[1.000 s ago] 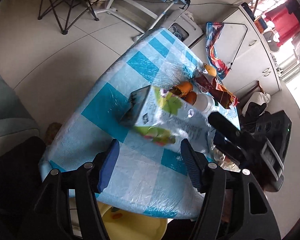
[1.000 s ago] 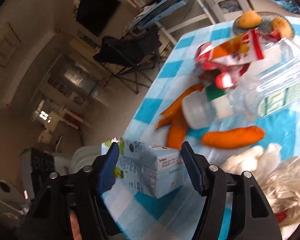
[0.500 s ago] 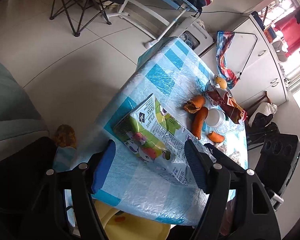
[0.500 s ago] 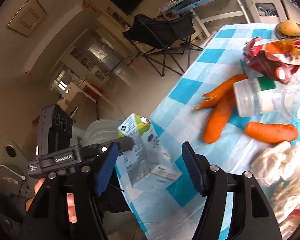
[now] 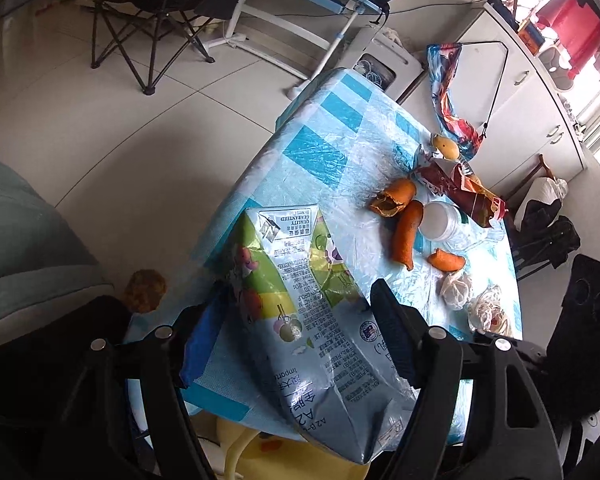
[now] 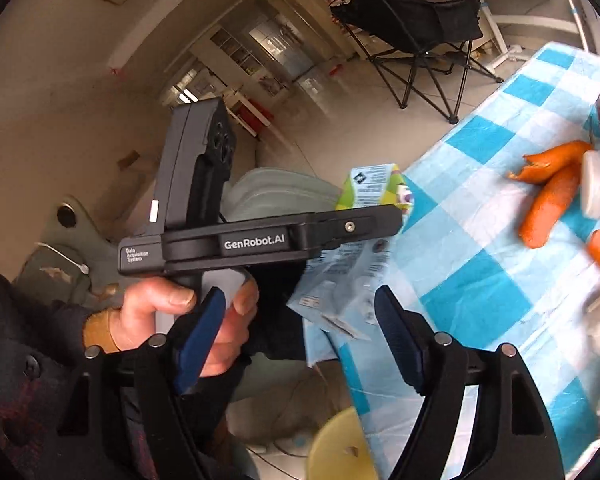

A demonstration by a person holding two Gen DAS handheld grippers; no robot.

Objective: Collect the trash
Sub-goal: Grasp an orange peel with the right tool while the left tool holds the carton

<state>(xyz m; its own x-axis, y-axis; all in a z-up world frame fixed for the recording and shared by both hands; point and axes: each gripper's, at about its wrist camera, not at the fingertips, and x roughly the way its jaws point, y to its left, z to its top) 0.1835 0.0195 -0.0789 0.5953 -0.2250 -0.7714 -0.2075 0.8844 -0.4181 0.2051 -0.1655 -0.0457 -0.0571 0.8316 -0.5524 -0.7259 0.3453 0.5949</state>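
on the side of the left gripper [image 6: 396, 216] i can read "GenRobot.AI", and smaller beside it "Data Acquisition System". the drink carton [image 5: 300, 312] it grips carries a panel i read upside down as "quality guaranteed", a partial "import" lower on the side, and "a2" near the bottom edge. the rest of the carton's fine print is too small for me to read.

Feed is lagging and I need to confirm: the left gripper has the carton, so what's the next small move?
Probably swing the left gripper back off the table edge and lower it toward the yellow container below. The carton sits clamped between its fingers, partly over that edge, and the right gripper is open and empty.
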